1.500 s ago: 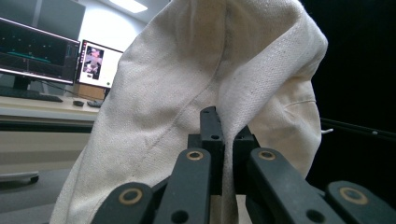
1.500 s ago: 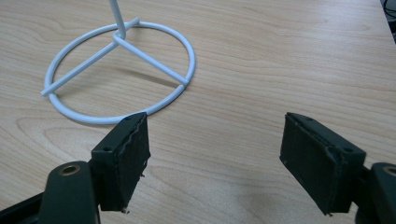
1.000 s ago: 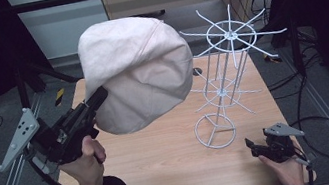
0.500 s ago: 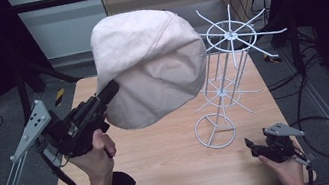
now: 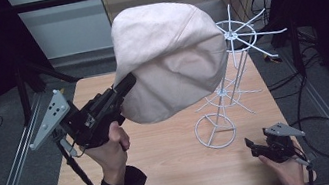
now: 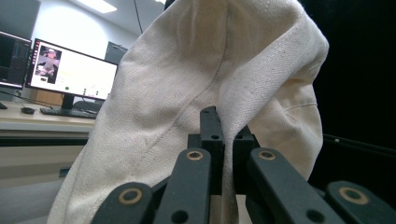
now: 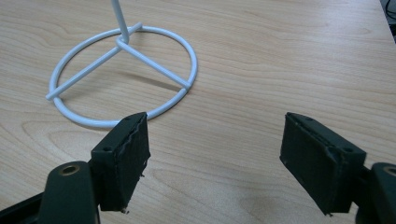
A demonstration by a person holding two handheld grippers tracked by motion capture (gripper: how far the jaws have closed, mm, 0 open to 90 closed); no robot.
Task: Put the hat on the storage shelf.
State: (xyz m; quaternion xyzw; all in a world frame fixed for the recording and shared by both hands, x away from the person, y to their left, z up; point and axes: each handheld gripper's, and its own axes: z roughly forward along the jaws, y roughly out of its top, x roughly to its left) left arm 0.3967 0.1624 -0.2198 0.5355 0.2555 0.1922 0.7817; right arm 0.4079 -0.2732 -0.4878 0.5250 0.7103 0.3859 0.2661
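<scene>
Two grippers are in use around one white wire stand (image 5: 225,90), which rests upright on the wooden table (image 5: 176,171). The left gripper (image 5: 125,85) is clamped on the edge of a cream fabric hat (image 5: 170,61), holding it raised in the air just left of the stand's top spokes, partly in front of them. The right gripper (image 5: 251,145) rests low on the table near the stand's ring base, to its right, jaws apart and empty.
</scene>
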